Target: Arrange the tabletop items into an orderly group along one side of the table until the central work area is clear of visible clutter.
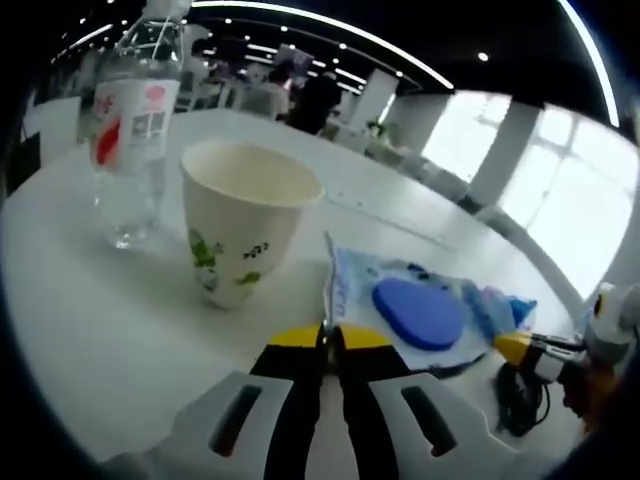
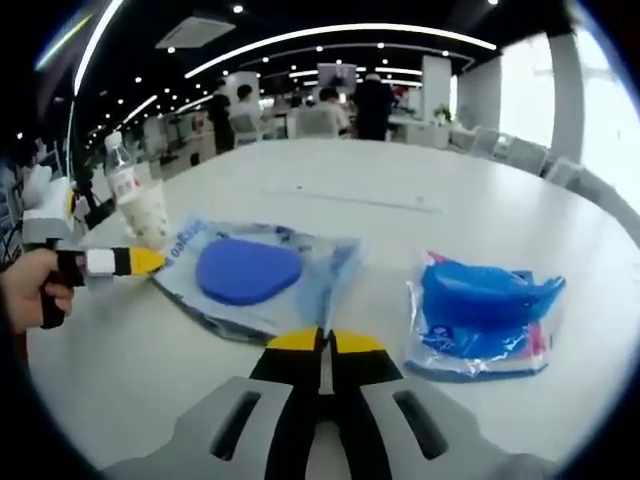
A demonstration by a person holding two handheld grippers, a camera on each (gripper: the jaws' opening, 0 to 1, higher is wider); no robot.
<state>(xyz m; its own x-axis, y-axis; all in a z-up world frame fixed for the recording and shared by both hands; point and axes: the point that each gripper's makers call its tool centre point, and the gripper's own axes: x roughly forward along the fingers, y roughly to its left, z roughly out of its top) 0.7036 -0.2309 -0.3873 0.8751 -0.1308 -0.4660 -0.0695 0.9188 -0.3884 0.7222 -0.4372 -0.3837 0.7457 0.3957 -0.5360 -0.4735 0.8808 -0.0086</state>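
A flat wet-wipe pack [image 1: 420, 312] with a blue oval lid lies across the white table [image 1: 120, 320]. My left gripper [image 1: 326, 334] is shut on its near edge, which stands up between the yellow tips. In the right gripper view the same pack [image 2: 250, 272] hangs slightly off the table, and my right gripper [image 2: 322, 341] is shut on its near corner. The left gripper [image 2: 120, 262] pinches the pack's far end there, and the right gripper [image 1: 535, 350] shows at the pack's other end. A paper cup [image 1: 245, 225] and a clear water bottle [image 1: 135, 130] stand beyond.
A blue plastic packet [image 2: 480, 312] lies on the table [image 2: 420, 190] to the right of the pack. The cup [image 2: 147, 215] and bottle [image 2: 122, 175] stand together at the far left. A hand [image 2: 28, 290] holds the left gripper. People and chairs are far behind.
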